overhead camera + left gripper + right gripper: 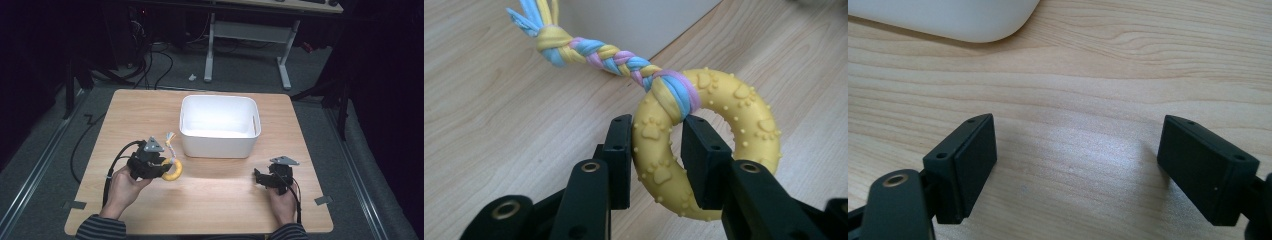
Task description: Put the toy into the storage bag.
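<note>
Left gripper view: ring toy gripped, bin not yet reached

Left gripper view puts the nearest action up front: the left gripper (656,150) has its jaws clenched on the yellow ring toy (709,145), one jaw outside the ring and one through its hole, just below the knot of the braided rope (599,52). The ring looks to be at or barely above the desk (489,130); I cannot tell whether it is lifted yet. The rope trails away toward the white wall of the bin (634,22).

On the other side, the right gripper (1075,165) hovers over bare wood with its jaws spread wide and nothing between them.

From the high view, the left gripper (150,164) and ring toy (172,171) sit at the near left of the desk, the right gripper (272,179) at the near right. Farther back, the white bin (220,126) stands mid-desk and appears to hold nothing.

As a judgement, the grasp is made; lifting the toy, carrying it over the rim and releasing it inside all remain.
</note>
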{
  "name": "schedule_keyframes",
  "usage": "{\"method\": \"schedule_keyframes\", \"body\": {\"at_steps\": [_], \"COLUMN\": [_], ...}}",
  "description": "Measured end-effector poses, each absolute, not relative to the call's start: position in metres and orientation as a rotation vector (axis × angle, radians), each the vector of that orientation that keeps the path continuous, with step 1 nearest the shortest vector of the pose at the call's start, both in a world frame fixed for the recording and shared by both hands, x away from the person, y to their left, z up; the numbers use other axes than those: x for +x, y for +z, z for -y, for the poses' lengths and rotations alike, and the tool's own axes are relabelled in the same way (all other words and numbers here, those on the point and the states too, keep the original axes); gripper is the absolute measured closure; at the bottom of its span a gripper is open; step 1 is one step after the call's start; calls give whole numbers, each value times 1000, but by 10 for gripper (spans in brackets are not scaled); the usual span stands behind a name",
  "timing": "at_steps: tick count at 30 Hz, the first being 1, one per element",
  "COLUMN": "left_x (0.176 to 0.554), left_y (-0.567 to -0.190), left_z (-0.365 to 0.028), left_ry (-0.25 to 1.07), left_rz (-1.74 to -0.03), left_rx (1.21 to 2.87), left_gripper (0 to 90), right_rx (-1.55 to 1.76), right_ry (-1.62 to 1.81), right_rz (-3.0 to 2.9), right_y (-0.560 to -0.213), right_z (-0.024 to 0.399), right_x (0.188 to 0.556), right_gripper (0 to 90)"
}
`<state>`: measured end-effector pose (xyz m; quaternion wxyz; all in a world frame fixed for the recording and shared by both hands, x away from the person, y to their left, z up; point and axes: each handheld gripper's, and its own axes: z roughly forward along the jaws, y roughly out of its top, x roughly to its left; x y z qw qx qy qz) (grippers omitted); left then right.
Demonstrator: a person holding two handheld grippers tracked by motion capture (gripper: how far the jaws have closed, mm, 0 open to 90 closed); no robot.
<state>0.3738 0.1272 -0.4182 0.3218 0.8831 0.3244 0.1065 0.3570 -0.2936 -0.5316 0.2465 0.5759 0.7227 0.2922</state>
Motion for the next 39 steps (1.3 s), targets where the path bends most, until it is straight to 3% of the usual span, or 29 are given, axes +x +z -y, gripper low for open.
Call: {"method": "schedule_keyframes", "body": {"at_steps": [12, 19, 39], "left_x": [387, 401, 423], "left_y": [-377, -363, -334], "left_z": [-131, -137, -129], "left_ry": [315, 269, 295], "left_rz": [-824, -855, -864], "left_rx": [2300, 2251, 2229], "left_gripper": [662, 662, 662], "right_rx": [1564, 1564, 1563], "right_ry": [801, 802, 802], "right_rz": [-1978, -1979, -1980], "right_y": [-532, -532, -532], "right_z": [293, 293, 293], "right_x": [357, 357, 357], "right_gripper": [159, 159, 159]}}
